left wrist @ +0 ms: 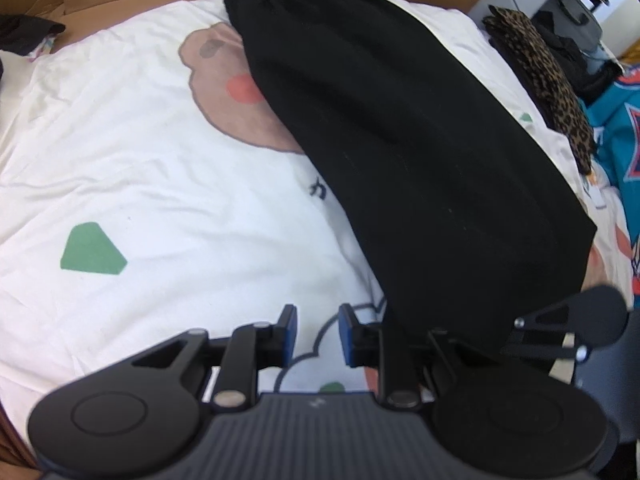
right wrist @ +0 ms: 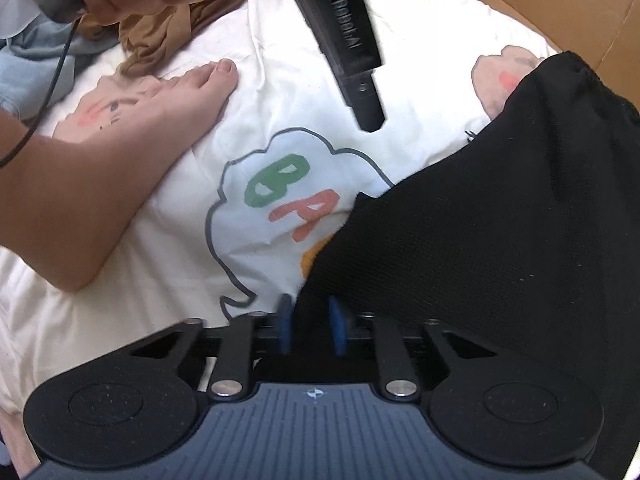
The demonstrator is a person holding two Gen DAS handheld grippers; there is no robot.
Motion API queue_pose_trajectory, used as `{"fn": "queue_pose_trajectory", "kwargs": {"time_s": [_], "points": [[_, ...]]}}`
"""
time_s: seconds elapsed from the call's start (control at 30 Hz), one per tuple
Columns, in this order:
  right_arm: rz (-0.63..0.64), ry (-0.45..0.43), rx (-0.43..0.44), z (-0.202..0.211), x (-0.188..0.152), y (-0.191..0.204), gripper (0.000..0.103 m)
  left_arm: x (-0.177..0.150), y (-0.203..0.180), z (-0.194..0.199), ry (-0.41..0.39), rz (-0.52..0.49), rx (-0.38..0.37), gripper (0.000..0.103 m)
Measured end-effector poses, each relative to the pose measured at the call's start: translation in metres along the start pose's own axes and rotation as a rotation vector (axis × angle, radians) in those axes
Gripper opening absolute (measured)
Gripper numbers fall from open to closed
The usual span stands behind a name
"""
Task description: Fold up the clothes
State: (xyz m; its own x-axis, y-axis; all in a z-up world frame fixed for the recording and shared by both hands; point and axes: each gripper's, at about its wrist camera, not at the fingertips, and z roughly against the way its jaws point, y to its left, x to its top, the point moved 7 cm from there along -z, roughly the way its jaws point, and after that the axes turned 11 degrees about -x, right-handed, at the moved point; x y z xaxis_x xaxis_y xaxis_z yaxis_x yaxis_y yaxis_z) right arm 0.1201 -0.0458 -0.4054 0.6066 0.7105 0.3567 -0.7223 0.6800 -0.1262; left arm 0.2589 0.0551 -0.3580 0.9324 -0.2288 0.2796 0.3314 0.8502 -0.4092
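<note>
L wrist view: the left gripper [left wrist: 318,330] hangs just above the white printed bed sheet [left wrist: 160,184], its 2 blue-padded fingers [left wrist: 289,330] apart w/ nothing between them. The black knit garment [left wrist: 400,140] lies in a long diagonal band across the sheet, its near end just beside the gripper's R side. A leopard-print cloth [left wrist: 548,92] and a teal jersey [left wrist: 616,136] sit at the far R.

R wrist view: the right gripper [right wrist: 310,326] has its fingers [right wrist: 285,326] pinched on the garment's near corner. A bare foot [right wrist: 168,120] rests on the sheet at L. A cardboard wall [right wrist: 580,12] stands behind.
</note>
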Motion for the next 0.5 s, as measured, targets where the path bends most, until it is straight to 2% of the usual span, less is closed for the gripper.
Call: {"fn": "queue_pose_trajectory", "kwargs": {"time_s": [0.03,0.1,0.3,0.5], "points": [[-0.015,0.002,0.015,0.002,-0.001,-0.004,0.009,-0.002,-0.002,0.0,0.001,-0.007,-0.003,0.023],[-0.037,0.001,0.034,0.007,-0.002,-0.009,0.003,-0.004,-0.005,0.0,0.004,-0.03,-0.002,0.025],[-0.101,-0.01,0.066,0.024,-0.006,-0.028,0.002,-0.011,-0.017,-0.006,0.035,-0.101,0.003,0.026],[-0.216,-0.004,0.109,0.032,-0.011,-0.051,0.002,-0.018,-0.037,-0.025,0.064,-0.179,0.003,0.035]]}}
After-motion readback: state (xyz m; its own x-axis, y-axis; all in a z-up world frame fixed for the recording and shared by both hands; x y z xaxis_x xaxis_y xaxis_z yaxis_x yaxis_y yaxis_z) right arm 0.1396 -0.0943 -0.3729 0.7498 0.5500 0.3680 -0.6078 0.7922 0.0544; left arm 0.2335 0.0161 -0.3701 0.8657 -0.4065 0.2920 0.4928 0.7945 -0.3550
